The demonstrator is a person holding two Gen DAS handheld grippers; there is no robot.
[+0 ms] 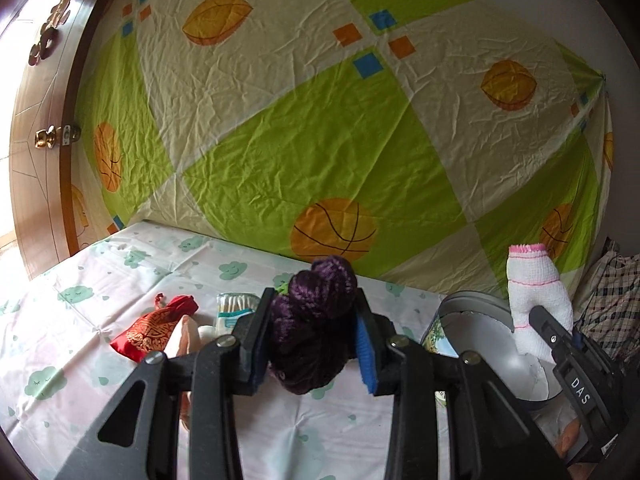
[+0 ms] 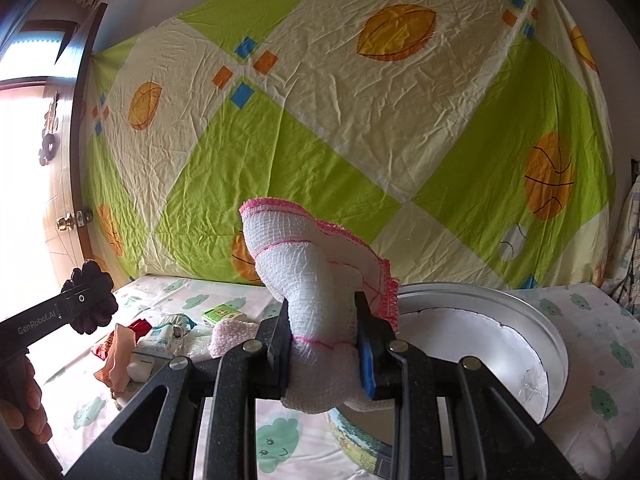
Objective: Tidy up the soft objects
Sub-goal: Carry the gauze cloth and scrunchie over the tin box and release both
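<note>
My left gripper (image 1: 316, 312) is shut on a dark purple yarn skein (image 1: 316, 320), held up above the bed. In the right wrist view that same left gripper (image 2: 86, 300) shows at the left edge with the purple yarn skein (image 2: 96, 312) in it. A white cloth with pink edging (image 2: 316, 280) is pinched in my right gripper (image 2: 324, 320), raised just left of a round metal tin (image 2: 500, 320). The left wrist view shows the white cloth (image 1: 536, 292) over the tin (image 1: 476, 320), with the right gripper (image 1: 560, 340) beneath it.
On the cloud-print sheet (image 1: 100, 280) lie a red embroidered pouch (image 1: 156, 328), a pack of cotton swabs (image 1: 236, 308), a pink knitted piece (image 2: 232, 336) and several small packets (image 2: 160, 340). A green and cream sheet (image 1: 320, 120) hangs behind. A wooden door (image 1: 40, 140) stands left, plaid fabric (image 1: 608, 300) right.
</note>
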